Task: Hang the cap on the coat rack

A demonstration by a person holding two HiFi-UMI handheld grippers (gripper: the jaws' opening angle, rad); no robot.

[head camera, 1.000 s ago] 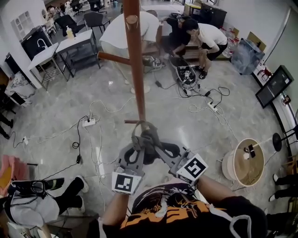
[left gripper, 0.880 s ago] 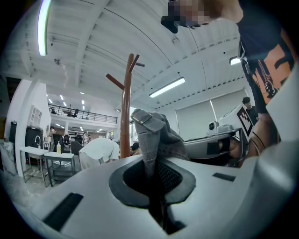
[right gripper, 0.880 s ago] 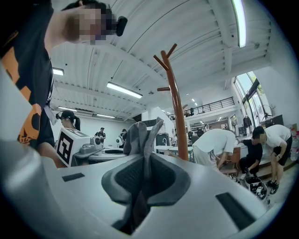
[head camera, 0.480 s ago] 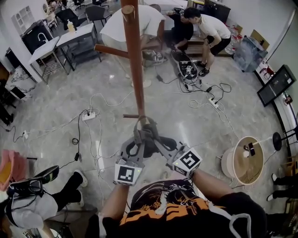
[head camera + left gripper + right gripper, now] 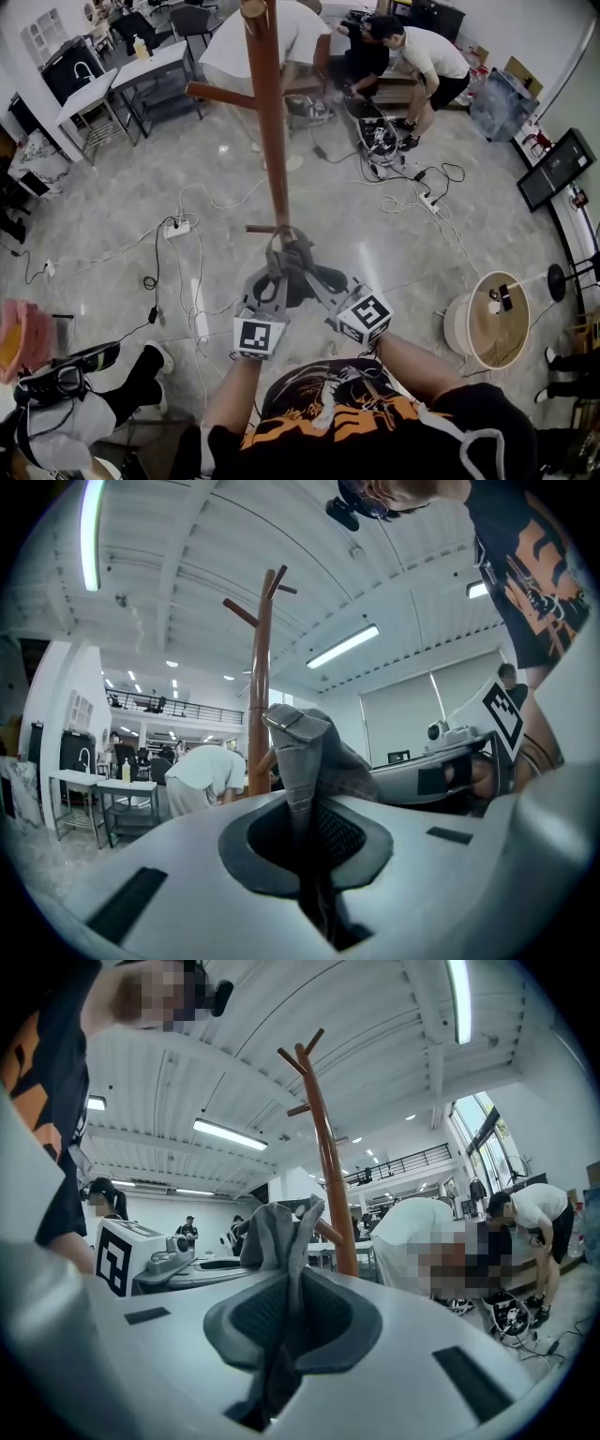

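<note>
Stretching crosswise, cap (image 5: 330, 277) pinched by left claw (image 5: 302, 841) and right claw (image 5: 281, 1327).

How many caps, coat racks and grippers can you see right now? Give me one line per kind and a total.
cap: 1
coat rack: 1
grippers: 2, the left gripper and the right gripper, each shut on the cap
Total: 4

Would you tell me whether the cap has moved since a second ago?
Yes: the cap has sunk lower along the coat rack and looks smaller.
</note>
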